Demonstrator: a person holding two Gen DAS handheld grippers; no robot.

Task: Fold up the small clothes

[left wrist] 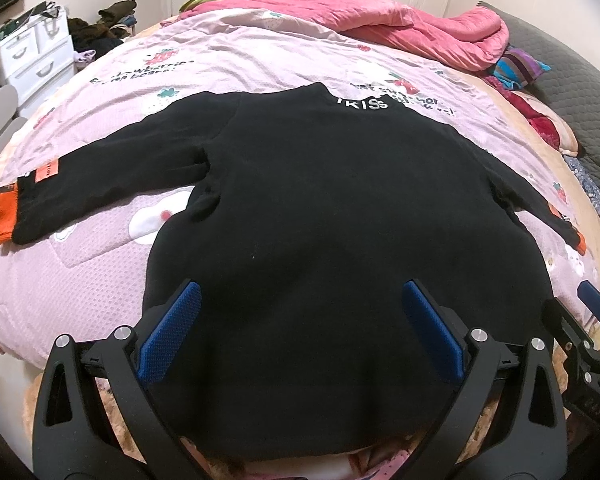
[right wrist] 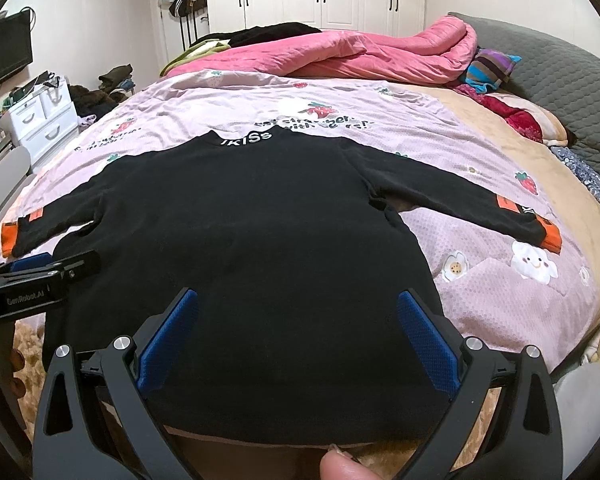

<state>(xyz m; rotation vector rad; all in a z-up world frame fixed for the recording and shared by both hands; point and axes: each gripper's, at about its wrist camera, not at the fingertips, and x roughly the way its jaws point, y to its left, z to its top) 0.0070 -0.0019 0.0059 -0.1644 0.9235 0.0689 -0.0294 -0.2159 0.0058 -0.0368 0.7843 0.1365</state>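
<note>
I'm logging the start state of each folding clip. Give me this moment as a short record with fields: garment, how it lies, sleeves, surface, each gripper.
garment: black sweater with orange cuffs and white lettering at the collar
lay: spread flat, collar away from the cameras, hem nearest
sleeves: both stretched outward, unfolded
surface: pink strawberry-print quilt on a bed
left gripper: open, over the hem, holding nothing
right gripper: open, over the hem, holding nothing
folding: not yet begun

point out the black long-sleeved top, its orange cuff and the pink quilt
black long-sleeved top (left wrist: 320, 200), left wrist view, mid-back
orange cuff (left wrist: 4, 216), left wrist view, sleeve end
pink quilt (right wrist: 360, 56), right wrist view, top surface
</note>
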